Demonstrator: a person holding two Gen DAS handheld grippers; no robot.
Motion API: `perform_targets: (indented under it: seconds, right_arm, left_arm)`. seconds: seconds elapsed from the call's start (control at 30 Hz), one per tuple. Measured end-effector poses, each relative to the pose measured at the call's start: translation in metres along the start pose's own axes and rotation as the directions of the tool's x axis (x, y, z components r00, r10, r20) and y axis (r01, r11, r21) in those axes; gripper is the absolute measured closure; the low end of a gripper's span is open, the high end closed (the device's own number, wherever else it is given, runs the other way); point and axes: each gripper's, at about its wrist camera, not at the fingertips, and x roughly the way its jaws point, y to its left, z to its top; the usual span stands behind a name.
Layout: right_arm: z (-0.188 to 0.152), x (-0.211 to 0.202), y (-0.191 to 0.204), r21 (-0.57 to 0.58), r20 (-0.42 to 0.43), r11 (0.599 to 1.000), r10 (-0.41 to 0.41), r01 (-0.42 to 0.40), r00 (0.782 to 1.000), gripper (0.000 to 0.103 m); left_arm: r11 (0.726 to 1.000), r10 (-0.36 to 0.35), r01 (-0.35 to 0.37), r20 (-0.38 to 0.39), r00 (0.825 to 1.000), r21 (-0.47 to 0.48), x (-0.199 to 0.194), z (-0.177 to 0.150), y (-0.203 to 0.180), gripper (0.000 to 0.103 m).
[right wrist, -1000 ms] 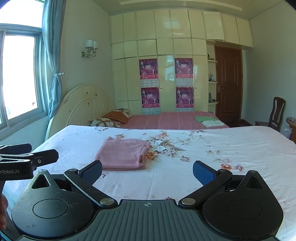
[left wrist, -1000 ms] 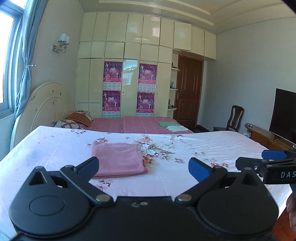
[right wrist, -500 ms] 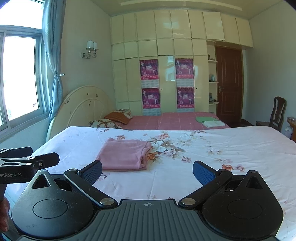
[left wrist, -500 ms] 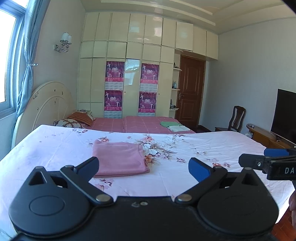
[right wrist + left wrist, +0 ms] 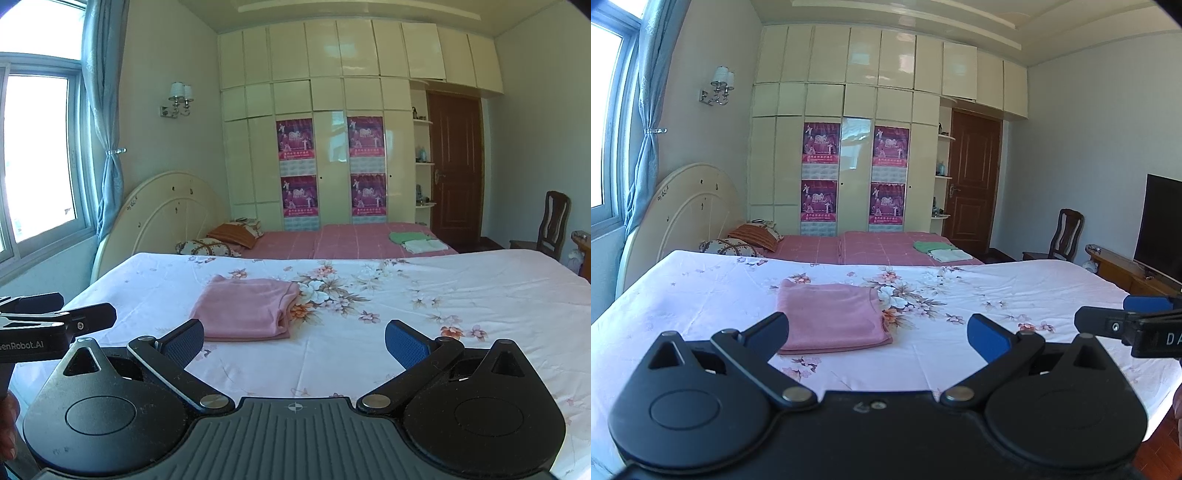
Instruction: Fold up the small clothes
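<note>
The bed (image 5: 960, 280) carries a folded pink garment (image 5: 831, 319) left of centre. Both grippers, left (image 5: 877, 338) and right (image 5: 294, 341), hang wide apart, empty. Only the left view shows the TV (image 5: 1161, 225).

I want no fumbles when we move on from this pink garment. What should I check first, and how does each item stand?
1. Pink garment folded flat on the floral sheet: ok.
2. Left gripper open and empty: ok.
3. Right gripper open and empty: ok.
4. Neither gripper touches the garment: ok.
5. Fold edges aligned on the far side: cannot tell.
6. Another unfolded garment within reach: cannot tell; only the folded green and white pile shows, on the far bed.
</note>
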Motion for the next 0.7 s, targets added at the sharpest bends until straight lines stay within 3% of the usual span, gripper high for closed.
perform_targets:
  seconds: [0.7]
  right_arm:
    - [0.003,-0.0006,-0.0014,-0.001,0.014,1.0,0.009,-0.009,1.0,0.0]
  left_arm:
    - [1.0,0.006,-0.006,0.01,1.0,0.004,-0.0016,0.001,0.0016,0.0]
